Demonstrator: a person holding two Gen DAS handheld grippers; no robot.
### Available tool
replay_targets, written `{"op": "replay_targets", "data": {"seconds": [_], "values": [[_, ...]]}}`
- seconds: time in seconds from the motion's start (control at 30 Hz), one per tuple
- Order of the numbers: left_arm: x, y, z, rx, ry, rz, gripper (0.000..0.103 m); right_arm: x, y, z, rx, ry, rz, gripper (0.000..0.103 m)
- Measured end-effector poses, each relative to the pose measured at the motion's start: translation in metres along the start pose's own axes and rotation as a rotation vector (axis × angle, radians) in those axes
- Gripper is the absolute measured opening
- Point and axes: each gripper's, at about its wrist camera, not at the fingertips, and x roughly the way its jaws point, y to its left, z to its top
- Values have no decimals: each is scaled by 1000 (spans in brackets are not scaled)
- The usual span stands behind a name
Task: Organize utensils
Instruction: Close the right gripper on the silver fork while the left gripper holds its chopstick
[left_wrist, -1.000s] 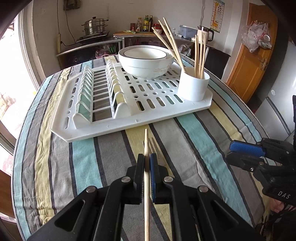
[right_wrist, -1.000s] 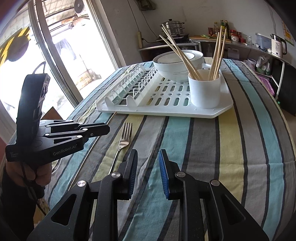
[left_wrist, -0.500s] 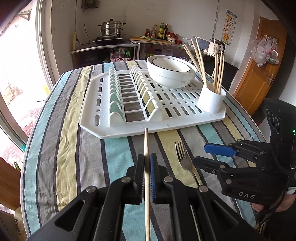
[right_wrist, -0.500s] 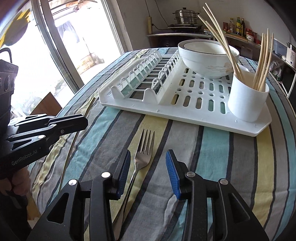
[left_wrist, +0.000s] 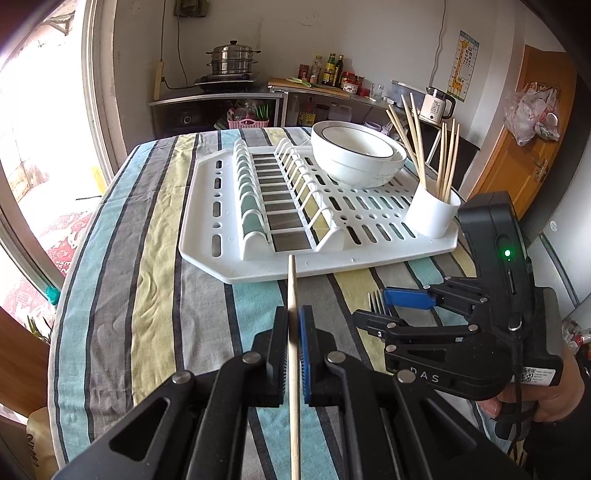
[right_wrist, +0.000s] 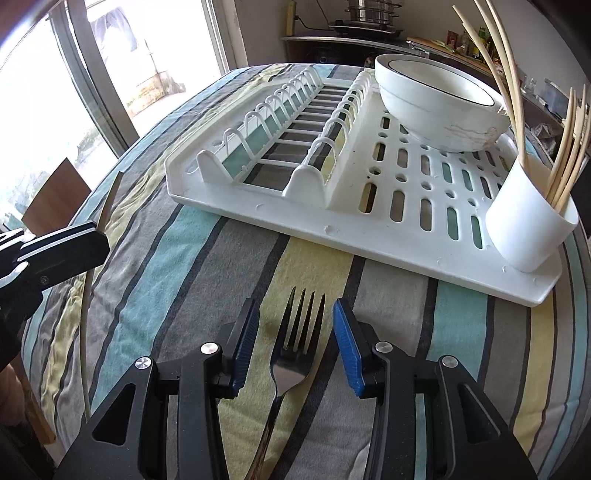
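Right gripper (right_wrist: 293, 343): now lowered astride the silver metal fork (right_wrist: 295, 354) on the striped tablecloth (right_wrist: 155, 280); jaws closing, pads not yet touching; pickup imminent. Left gripper (left_wrist: 293, 328): clamped on a thin wooden chopstick (left_wrist: 293, 354), unchanged.

Left wrist looks down over table toward rack (left_wrist: 317, 254) at twelve; right wrist nearer, perhaps lower; both share rack, cup (right_wrist: 532, 229).

At bottom centre the left tongs (left_wrist: 293, 328) clamp a chopstick (left_wrist: 293, 354). At right, the right tongs (left_wrist: 376, 308) hover over a fork (left_wrist: 376, 301) on the striped table (left_wrist: 147, 258), their jaws closing. A white drying rack (left_wrist: 221, 206) fills the centre.
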Motion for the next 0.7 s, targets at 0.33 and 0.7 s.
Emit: {"op": "replay_targets", "data": {"seconds": [0.33,0.7], "values": [[-4,-2,2,2,-7,-7,7,-11,-3,2,20,-12,-10,23],[37,-9,1,52,134,57,15,-35,-10,-5,19,-61,17,23]]}}
